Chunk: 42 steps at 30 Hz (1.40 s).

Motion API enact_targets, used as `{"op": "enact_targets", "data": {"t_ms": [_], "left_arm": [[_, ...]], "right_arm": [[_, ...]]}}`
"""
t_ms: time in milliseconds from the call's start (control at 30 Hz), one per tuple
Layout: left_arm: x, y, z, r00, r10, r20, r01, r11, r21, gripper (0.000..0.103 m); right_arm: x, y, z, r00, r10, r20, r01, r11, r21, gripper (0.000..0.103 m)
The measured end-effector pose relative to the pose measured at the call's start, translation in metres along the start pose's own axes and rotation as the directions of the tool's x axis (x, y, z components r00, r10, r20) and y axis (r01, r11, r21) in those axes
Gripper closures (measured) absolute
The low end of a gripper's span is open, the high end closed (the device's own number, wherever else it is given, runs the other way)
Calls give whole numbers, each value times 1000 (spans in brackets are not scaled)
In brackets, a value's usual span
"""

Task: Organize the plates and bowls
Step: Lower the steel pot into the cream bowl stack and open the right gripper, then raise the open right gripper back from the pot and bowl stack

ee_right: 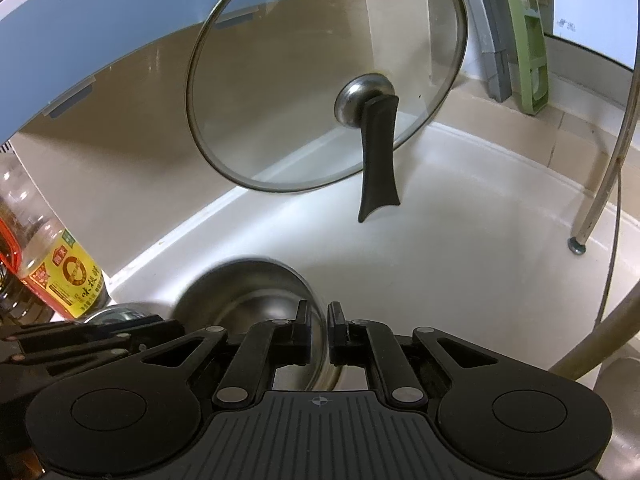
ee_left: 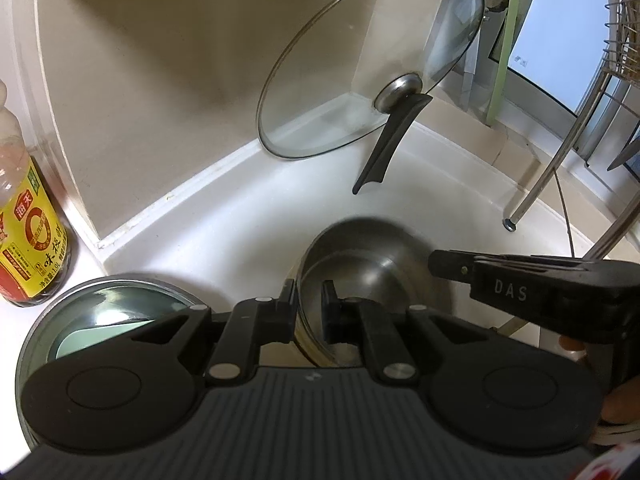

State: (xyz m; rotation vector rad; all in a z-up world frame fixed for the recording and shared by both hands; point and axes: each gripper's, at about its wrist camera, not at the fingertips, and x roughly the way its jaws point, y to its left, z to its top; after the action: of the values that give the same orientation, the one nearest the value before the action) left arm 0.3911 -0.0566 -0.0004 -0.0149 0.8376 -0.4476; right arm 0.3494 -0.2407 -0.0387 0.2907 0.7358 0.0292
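The left gripper has its fingers nearly closed on the near rim of a steel bowl, one finger outside the wall and the other inside it, so the rim sits pinched between the pads. The right gripper grips the same steel bowl on its opposite edge: its left finger lies inside the bowl and its right finger outside, with only a thin gap between them where the rim passes; the frames do not make clear how firmly those pads press. In the left wrist view the right gripper's black body comes in from the right of the fingers, just beyond the bowl. The bowl rests on the white surface, directly ahead of both pairs of fingers. To the left of the left fingers lies a round pan with a glass lid, touching or nearly touching the bowl. Further left stands a sauce bottle with a yellow and red label. Well ahead of the fingers, a large glass lid with a black handle leans tilted against the beige wall. To the right, a metal rack leg stands on the surface.
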Motion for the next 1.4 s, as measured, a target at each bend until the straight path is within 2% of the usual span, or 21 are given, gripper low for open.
{"op": "enact_targets", "data": {"t_ms": [167, 500, 767, 1200, 1400], "left_arm": [[-6, -2, -1, 1000, -5, 12, 5, 1000, 10, 94], [-25, -12, -14, 999, -31, 20, 30, 999, 36, 93], [-47, -24, -36, 999, -31, 17, 30, 997, 71, 90], [-95, -46, -88, 999, -25, 22, 23, 995, 97, 90], [-113, -56, -114, 1000, 1, 21, -3, 995, 96, 90]], "right_arm": [[-9, -2, -5, 1000, 18, 19, -18, 1000, 6, 69], [-33, -10, -23, 998, 37, 43, -39, 999, 29, 57], [-60, -17, -47, 996, 62, 59, -64, 997, 41, 43], [-117, -19, -96, 993, 88, 77, -90, 995, 32, 38], [-141, -19, -123, 992, 107, 61, -109, 994, 21, 38]]}}
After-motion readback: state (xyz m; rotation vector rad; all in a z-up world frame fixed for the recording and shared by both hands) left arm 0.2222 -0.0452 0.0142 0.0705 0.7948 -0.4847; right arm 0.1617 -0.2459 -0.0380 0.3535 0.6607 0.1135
